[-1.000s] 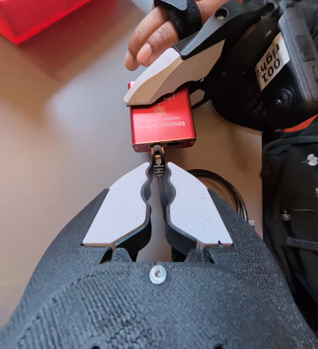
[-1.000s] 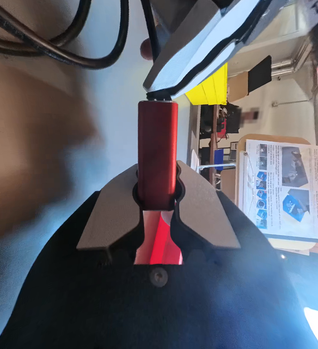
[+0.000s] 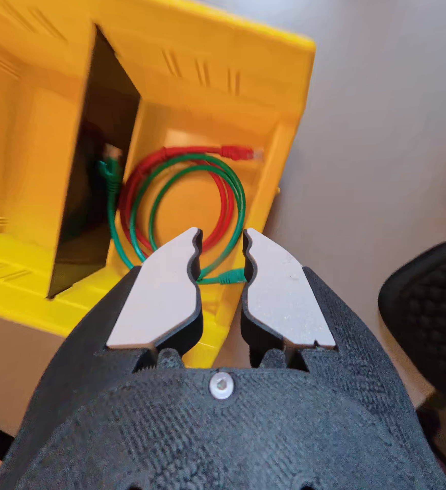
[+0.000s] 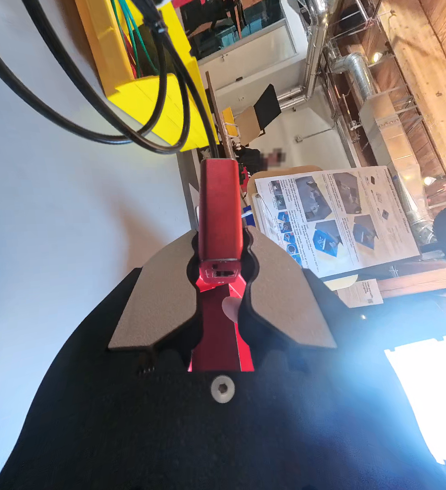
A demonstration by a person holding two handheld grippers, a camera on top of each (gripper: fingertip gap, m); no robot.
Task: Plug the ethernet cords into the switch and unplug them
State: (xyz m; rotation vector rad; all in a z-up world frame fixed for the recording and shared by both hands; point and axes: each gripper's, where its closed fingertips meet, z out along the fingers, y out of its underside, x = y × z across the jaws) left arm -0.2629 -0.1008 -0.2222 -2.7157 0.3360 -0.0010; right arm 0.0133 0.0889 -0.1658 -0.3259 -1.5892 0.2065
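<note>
My right gripper (image 4: 222, 238) clamps the rigid red switch (image 4: 220, 209). Left gripper (image 3: 222, 242), jaws narrowly apart and empty, faces the floppy green cord (image 3: 179, 169); I'd pinch its stiff plug boot (image 3: 228, 275), lower centre.

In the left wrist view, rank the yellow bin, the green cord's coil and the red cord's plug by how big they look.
1. Yellow bin, largest by far.
2. Green cord, its coil.
3. Red cord's plug, smallest, though blurred.
</note>
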